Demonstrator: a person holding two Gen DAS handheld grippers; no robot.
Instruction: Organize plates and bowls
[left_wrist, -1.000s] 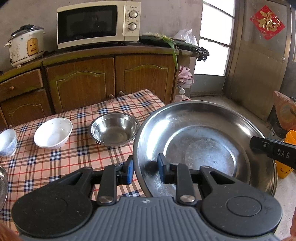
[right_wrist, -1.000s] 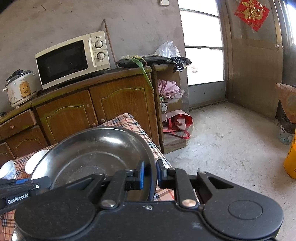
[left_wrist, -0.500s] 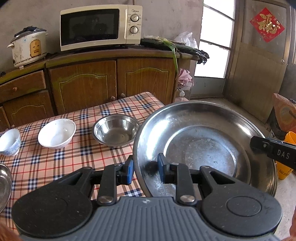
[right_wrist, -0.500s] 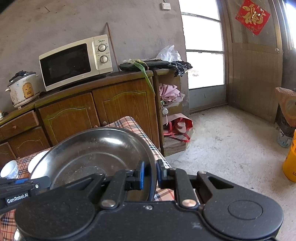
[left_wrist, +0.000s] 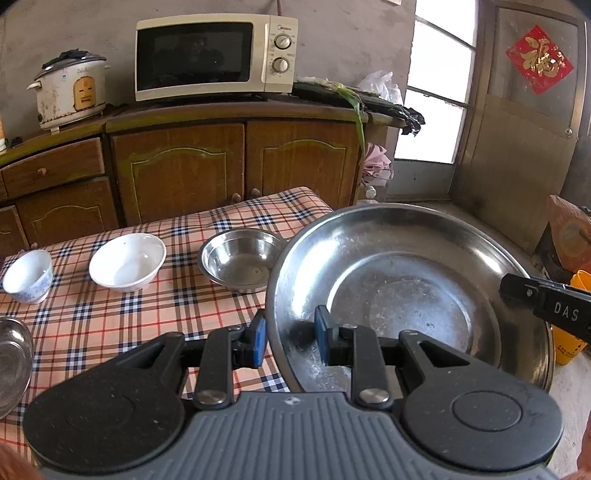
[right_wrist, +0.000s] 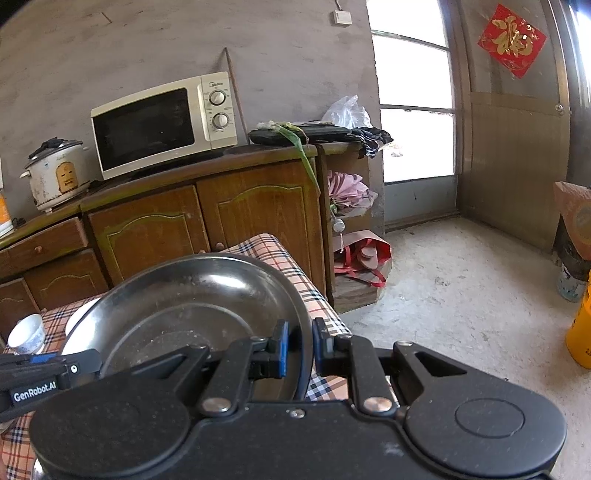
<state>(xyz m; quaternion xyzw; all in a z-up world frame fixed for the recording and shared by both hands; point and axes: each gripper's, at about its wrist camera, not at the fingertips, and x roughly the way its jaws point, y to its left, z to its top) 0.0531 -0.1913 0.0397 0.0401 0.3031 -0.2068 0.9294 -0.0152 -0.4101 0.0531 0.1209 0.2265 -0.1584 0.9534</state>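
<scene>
A large steel plate hangs level above the right end of the checked table. My left gripper is shut on its near left rim. My right gripper is shut on the same steel plate at its right rim, and one of its fingers reaches in from the right in the left wrist view. On the cloth beyond stand a small steel bowl, a white bowl and a blue-patterned white cup. Another steel dish shows at the left edge.
A wooden cabinet behind the table carries a microwave and a rice cooker. To the right lie bare concrete floor, a door, a red bag and a yellow container.
Both grippers have carried the plate slightly up and back; the cabinet and the bowls on the table sit a little lower in the views. Both grips are unchanged.
</scene>
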